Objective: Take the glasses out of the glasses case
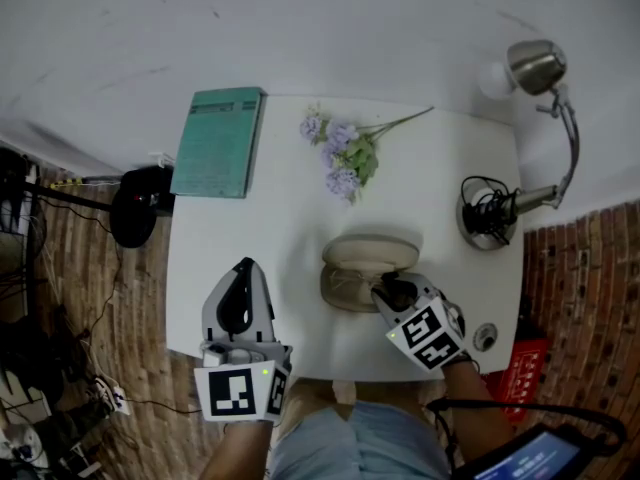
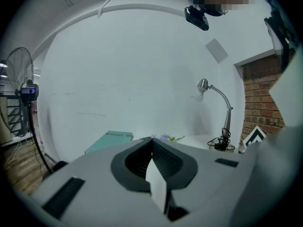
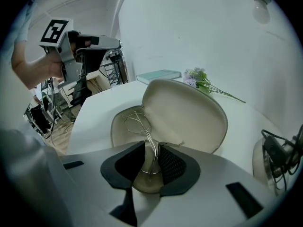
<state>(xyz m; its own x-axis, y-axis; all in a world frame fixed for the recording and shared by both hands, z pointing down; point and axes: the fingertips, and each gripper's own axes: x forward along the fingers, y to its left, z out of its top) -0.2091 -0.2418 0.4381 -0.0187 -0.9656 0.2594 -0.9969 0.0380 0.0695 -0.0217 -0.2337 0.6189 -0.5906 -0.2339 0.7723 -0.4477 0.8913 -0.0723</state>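
Glasses case (image 1: 365, 263) lies open on a white table (image 1: 270, 228), with wire-framed glasses (image 3: 135, 122) resting in its lower half. The right gripper (image 3: 151, 144) reaches in, its jaws narrowly apart around the thin frame and not visibly pinching it. The left gripper (image 2: 151, 140) hovers clenched and empty, well apart from the case. The thin wire could slip or bend under a hard squeeze, and the unheld case could lift with the glasses.
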